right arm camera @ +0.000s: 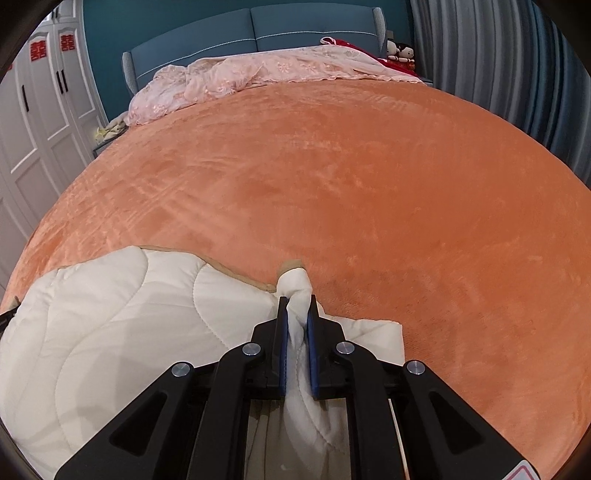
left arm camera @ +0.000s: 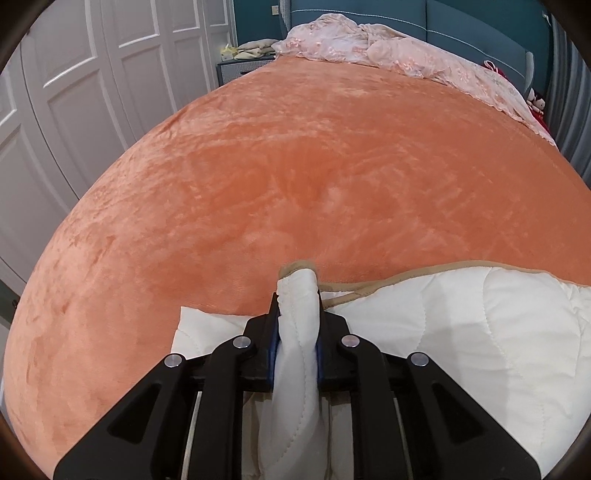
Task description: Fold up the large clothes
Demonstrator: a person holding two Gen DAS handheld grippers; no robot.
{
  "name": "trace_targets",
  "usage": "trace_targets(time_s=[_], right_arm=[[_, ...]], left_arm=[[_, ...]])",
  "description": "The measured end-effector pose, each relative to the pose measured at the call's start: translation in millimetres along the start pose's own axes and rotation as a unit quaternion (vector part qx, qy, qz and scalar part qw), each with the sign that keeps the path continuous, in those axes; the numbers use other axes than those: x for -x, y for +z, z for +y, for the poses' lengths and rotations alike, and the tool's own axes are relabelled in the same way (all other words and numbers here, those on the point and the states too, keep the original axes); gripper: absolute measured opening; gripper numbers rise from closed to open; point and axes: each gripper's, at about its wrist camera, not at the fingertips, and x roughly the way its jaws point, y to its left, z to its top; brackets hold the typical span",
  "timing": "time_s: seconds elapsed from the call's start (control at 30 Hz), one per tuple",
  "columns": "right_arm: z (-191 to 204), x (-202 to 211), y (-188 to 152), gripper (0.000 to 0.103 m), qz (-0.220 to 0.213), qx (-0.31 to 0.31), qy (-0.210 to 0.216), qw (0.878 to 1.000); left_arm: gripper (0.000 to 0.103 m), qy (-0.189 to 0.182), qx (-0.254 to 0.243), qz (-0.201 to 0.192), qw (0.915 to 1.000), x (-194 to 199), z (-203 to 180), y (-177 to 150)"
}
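Observation:
A white quilted cover with tan edging point(left arm camera: 461, 332) lies at the near edge of a bed spread with an orange plush blanket point(left arm camera: 314, 166). My left gripper point(left arm camera: 298, 295) is shut on a bunched corner of the cover, which pokes out past the fingertips. In the right wrist view the same white quilted cover point(right arm camera: 110, 314) spreads to the left, and my right gripper point(right arm camera: 297, 299) is shut on its other bunched corner. Both corners are held just above the orange blanket point(right arm camera: 351, 184). A lower layer of the cover shows under each gripper.
A crumpled pink floral sheet point(left arm camera: 388, 48) lies across the head of the bed against a blue headboard point(right arm camera: 258, 29). White wardrobe doors point(left arm camera: 92, 74) stand to the left, grey curtains point(right arm camera: 498, 74) to the right. Dolls point(right arm camera: 400, 51) sit at the far right corner.

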Motion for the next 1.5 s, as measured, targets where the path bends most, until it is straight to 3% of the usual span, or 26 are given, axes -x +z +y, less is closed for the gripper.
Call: trace_targets(time_s=[0.4,0.5,0.53,0.63,0.77,0.9,1.03,1.3,1.5], right_arm=[[6.2,-3.1,0.7,0.014,0.001,0.008,-0.010,1.000],[3.0,4.3,7.5,0.018,0.000,-0.004,-0.012,1.000],[0.1,18.0,13.0,0.019,-0.021,-0.016,-0.016,1.000],[0.1,53.1,22.3,0.020,-0.073,-0.037,0.005,0.997],[40.9,83.5,35.3,0.021,-0.092,-0.004,0.070,0.993],[98.7,83.0,32.3,0.021,-0.077,0.055,0.125,0.988],[131.9,59.5,17.9,0.020,-0.041,0.091,0.139,0.985],[131.6,11.9,-9.7,0.020,0.024,0.082,0.119,0.989],[138.6,-3.9,-15.4,0.019,0.041,0.096,0.105,0.989]], left_arm=[[0.015,0.012,-0.008,-0.004,0.9999,-1.5,-5.0,-1.6],[0.019,0.023,-0.014,0.002,0.9996,2.6,-6.5,2.8],[0.024,0.030,-0.017,0.002,0.9994,8.1,-6.9,6.0],[0.037,0.039,-0.022,-0.037,0.9983,44.9,-8.0,16.9],[0.037,0.018,-0.033,-0.073,0.9966,87.0,-28.7,32.3],[0.037,-0.005,-0.065,-0.088,0.9940,103.9,-73.1,39.7],[0.037,-0.026,-0.079,-0.063,0.9946,88.0,-106.0,33.8],[0.037,-0.029,-0.078,0.005,0.9966,36.6,-127.5,3.7],[0.037,-0.013,-0.084,0.008,0.9963,19.1,-134.3,-10.1]])
